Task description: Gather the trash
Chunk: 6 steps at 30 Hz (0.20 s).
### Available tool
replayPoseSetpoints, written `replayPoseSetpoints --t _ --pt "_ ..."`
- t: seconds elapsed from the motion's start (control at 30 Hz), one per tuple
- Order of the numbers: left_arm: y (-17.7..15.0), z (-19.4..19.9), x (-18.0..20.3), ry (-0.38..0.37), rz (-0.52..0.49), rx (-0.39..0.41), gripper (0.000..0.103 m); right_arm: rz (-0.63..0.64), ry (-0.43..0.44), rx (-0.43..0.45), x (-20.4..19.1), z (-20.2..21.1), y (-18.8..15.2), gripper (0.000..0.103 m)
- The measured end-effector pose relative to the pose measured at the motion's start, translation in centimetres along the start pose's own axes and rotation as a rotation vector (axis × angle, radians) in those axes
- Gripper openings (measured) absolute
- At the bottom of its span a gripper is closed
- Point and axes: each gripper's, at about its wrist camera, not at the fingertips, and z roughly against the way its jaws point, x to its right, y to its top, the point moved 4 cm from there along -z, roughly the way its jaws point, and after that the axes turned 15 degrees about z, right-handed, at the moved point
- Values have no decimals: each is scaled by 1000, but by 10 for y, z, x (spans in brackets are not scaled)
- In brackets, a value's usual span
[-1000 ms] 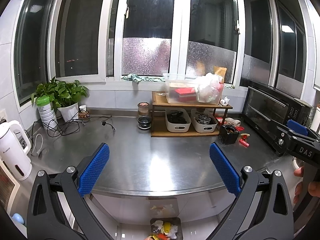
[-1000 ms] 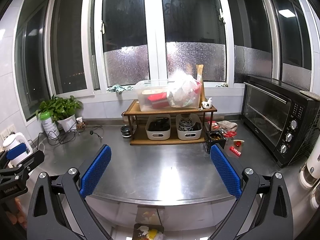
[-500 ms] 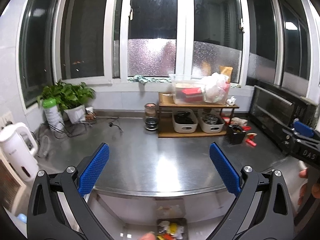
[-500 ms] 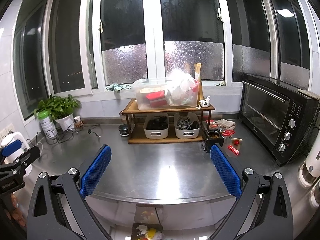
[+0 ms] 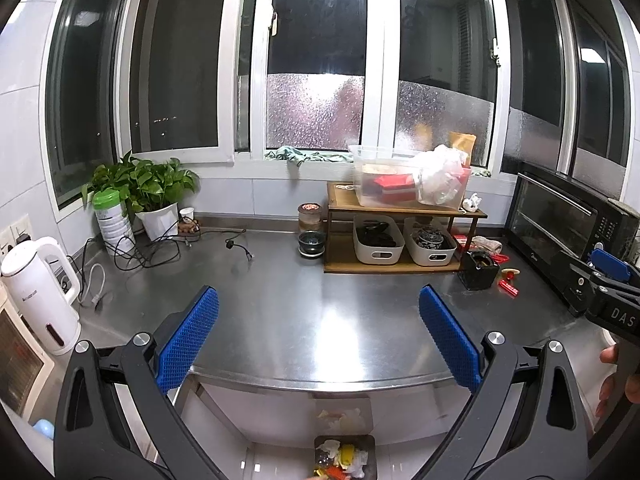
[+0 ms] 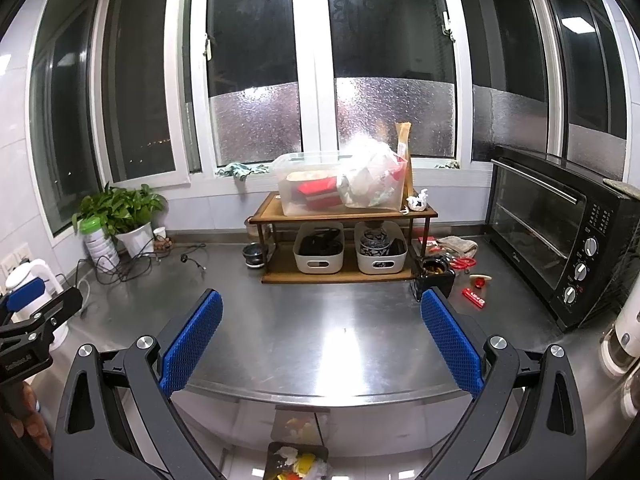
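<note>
Your left tongs (image 5: 319, 334) spread wide, nothing between blue pads, hovering over front edge of bare stainless steel desk (image 5: 304, 320). Your right tongs (image 6: 322, 338) likewise spread wide, empty, over same edge. Dark trash bin with crumpled white and yellow scraps (image 5: 346, 458) sits on floor below desk front, under both tongs. Small crumpled white paper (image 6: 417, 201) lies on top shelf of wooden two-tier rack (image 6: 344, 216), just beside clear plastic storage box (image 6: 340, 186).

The counter (image 6: 320, 332) lies bare from its front edge to mid-depth; a wooden rack (image 6: 344, 240) blocks the back edge; an oven (image 6: 560, 240) walls the right end; cables (image 5: 148, 252) clutter the back-left corner.
</note>
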Motion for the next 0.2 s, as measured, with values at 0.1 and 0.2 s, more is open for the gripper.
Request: replayPoseSetpoints --t 0.1,0.2 --pt "0 1 0 -2 0 0 94 3 2 3 0 1 1 100" --pt "0 2 2 -1 -1 -4 94 3 3 2 1 1 1 100"
